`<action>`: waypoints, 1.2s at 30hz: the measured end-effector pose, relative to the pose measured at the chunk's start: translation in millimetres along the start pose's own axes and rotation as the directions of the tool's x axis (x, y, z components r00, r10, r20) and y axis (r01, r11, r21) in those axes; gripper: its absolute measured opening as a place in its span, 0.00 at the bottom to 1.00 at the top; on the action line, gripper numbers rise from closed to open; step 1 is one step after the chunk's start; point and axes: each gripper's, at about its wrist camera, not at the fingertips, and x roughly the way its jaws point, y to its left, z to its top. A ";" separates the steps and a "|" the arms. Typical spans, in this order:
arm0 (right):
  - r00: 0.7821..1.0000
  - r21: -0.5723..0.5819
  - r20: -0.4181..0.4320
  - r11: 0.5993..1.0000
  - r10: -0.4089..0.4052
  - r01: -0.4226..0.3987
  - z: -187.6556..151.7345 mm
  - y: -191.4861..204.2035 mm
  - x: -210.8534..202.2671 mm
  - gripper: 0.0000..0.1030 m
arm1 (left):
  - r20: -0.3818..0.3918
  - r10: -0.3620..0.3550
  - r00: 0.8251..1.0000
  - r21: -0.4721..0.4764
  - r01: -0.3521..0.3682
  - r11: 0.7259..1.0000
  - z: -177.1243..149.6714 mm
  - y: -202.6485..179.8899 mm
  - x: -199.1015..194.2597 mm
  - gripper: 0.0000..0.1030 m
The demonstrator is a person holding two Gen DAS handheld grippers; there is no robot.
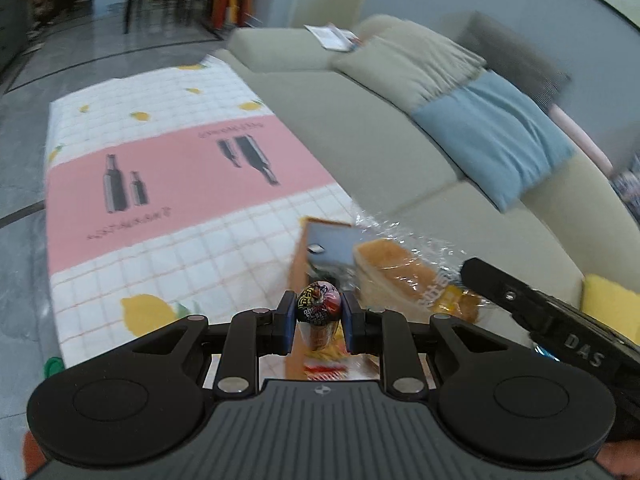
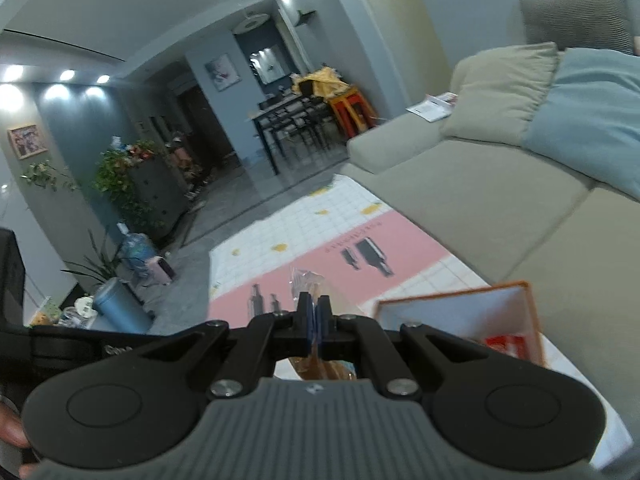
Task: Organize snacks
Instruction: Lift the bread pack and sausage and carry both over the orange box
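My left gripper (image 1: pixel 318 312) is shut on a small snack packet (image 1: pixel 318 304) with a dark, red and yellow print, held over the open orange-edged box (image 1: pixel 298 264). A loaf of bread in a clear bag (image 1: pixel 404 276) hangs at the box's right side, held by my right gripper (image 1: pixel 476 270), whose black body enters from the right. In the right wrist view my right gripper (image 2: pixel 315 312) is shut on the bread bag (image 2: pixel 306 280), with bread showing below the fingers. The box (image 2: pixel 460 312) lies to the right with a red packet (image 2: pixel 506 344) inside.
The box stands on a low table with a pink and white checked cloth (image 1: pixel 180 184). A grey-green sofa (image 1: pixel 380 152) with beige and blue cushions (image 1: pixel 492 136) runs along the right. A yellow item (image 1: pixel 612 304) lies on the sofa. Tiled floor is at the left.
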 end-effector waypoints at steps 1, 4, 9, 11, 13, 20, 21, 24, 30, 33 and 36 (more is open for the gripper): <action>1.000 0.009 -0.009 1.000 -0.010 0.010 -2.3 -6.1 -1.5 0.00 | -0.014 -0.013 1.000 0.011 0.013 1.000 -1.7 -4.4 4.1 0.24; 0.998 0.025 -0.036 0.999 -0.043 0.044 -8.1 -23.0 -1.3 0.00 | -0.048 -0.044 0.998 0.052 0.046 0.998 -9.1 -17.8 15.1 0.24; 0.990 0.012 -0.074 0.993 -0.118 0.119 -16.0 -49.4 6.8 0.00 | -0.105 -0.061 0.993 0.096 0.072 0.993 -27.2 -34.6 35.2 0.24; 0.985 -0.003 -0.091 0.989 -0.145 0.145 -19.4 -57.1 13.3 0.00 | -0.134 -0.069 0.989 0.104 0.083 0.991 -30.9 -37.9 47.8 0.24; 0.978 -0.032 -0.104 0.984 -0.178 0.176 -25.6 -62.8 19.9 0.00 | -0.159 -0.073 0.985 0.118 0.092 0.989 -35.5 -40.7 61.0 0.24; 0.972 -0.119 -0.157 0.981 -0.174 0.156 -57.8 -59.6 38.7 0.00 | -0.207 -0.035 0.978 0.205 0.078 0.976 -49.6 -47.7 83.4 0.24; 0.971 -0.126 -0.176 0.982 -0.164 0.143 -62.6 -57.6 39.5 0.00 | -0.212 -0.026 0.977 0.210 0.072 0.975 -50.1 -46.8 85.0 0.24; 0.964 -0.097 -0.235 0.990 -0.125 0.105 -74.6 -56.1 45.2 0.00 | -0.215 0.004 0.977 0.227 0.046 0.973 -50.8 -43.2 85.2 0.24; 0.933 -0.001 -0.354 0.997 -0.069 0.074 -98.1 -65.2 56.7 0.00 | -0.224 0.009 0.974 0.224 0.043 0.974 -50.9 -38.9 81.3 0.24; 0.914 0.000 -0.400 0.998 -0.060 0.066 -108.8 -64.8 60.5 0.02 | -0.236 0.017 0.972 0.229 0.039 0.973 -52.1 -41.2 85.9 0.24; 0.899 0.041 -0.438 0.998 -0.026 0.049 -114.9 -69.7 62.5 0.08 | -0.248 0.024 0.968 0.234 0.036 0.972 -53.9 -42.6 90.0 0.24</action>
